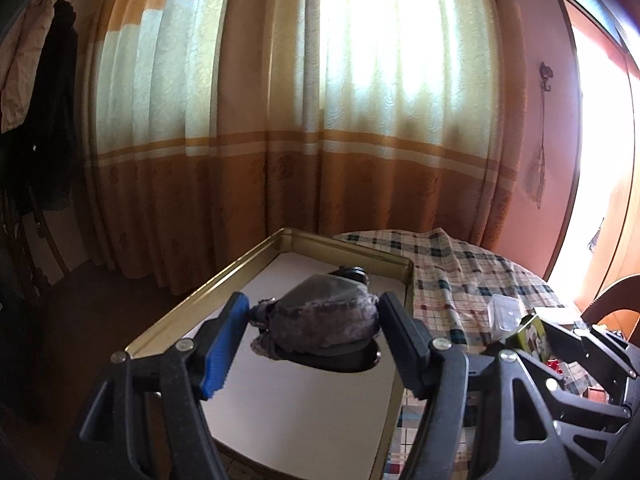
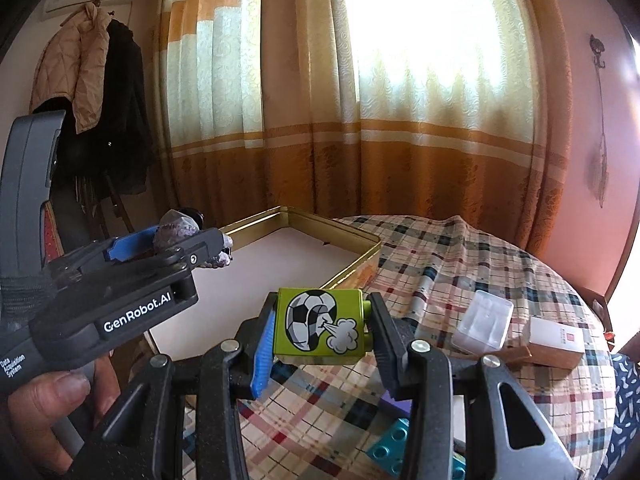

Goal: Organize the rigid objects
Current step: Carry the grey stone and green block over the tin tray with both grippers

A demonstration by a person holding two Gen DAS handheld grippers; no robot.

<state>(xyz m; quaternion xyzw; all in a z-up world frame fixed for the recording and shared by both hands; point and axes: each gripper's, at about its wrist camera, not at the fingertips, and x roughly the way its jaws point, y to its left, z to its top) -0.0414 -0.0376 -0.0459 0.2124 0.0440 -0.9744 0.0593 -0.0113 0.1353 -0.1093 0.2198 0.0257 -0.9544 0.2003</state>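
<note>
My left gripper (image 1: 315,305) is shut on a dark bottle-like object wrapped in grey-purple lace fabric (image 1: 328,324), with a black cap at its far end. It hangs over a gold-rimmed tin tray (image 1: 180,312) with a white floor. In the right wrist view the same left gripper (image 2: 188,236) and wrapped object (image 2: 178,226) sit at the tray's (image 2: 340,236) left side. My right gripper (image 2: 323,304) is shut on a green block with a football picture (image 2: 316,344), held above the checked tablecloth just right of the tray. The block (image 1: 534,334) also shows at the right in the left wrist view.
On the checked cloth (image 2: 440,264) to the right lie a clear plastic box (image 2: 482,326) and a white-and-red carton (image 2: 556,340). A teal studded brick (image 2: 390,446) lies near the front edge. Coats (image 2: 100,80) hang at the left, curtains behind. A hand (image 2: 48,400) holds the left gripper.
</note>
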